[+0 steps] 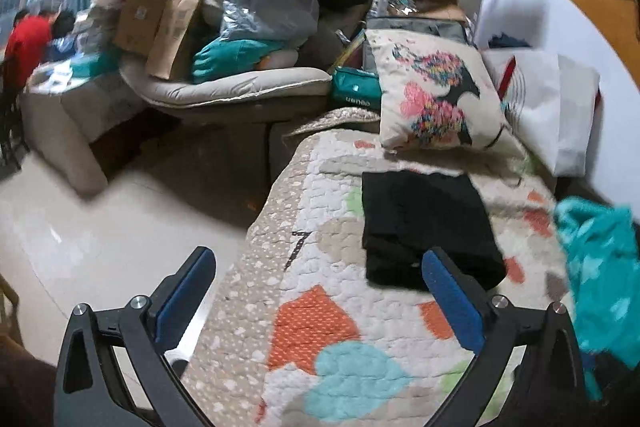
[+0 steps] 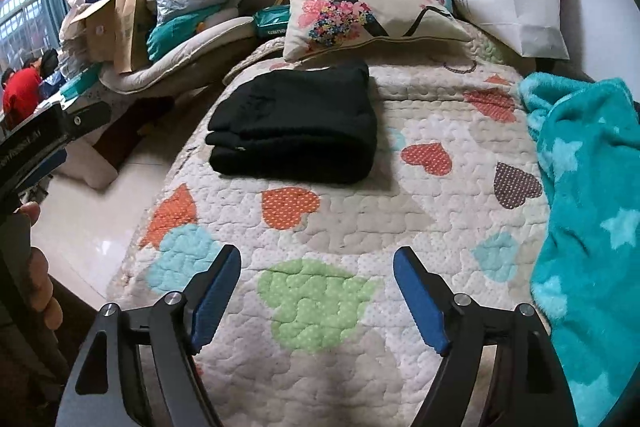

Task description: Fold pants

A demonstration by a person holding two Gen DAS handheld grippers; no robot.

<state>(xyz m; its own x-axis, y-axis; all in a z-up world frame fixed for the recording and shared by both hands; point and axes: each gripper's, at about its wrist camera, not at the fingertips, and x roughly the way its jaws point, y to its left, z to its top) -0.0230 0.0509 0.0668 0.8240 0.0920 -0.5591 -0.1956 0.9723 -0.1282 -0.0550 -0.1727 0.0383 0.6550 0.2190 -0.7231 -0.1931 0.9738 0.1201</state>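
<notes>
Beyond the open right gripper (image 2: 318, 267), folded black pants (image 2: 294, 125) lie untouched.

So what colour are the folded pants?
Black. The pants show best in the right wrist view, lying on the heart-patterned quilt.

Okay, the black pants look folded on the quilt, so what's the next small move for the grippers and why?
Probably just draw both grippers back. The black pants already lie in a compact folded stack on the quilt, and the left gripper and right gripper are open, empty and clear of them, so nothing seems left to fold.
</notes>
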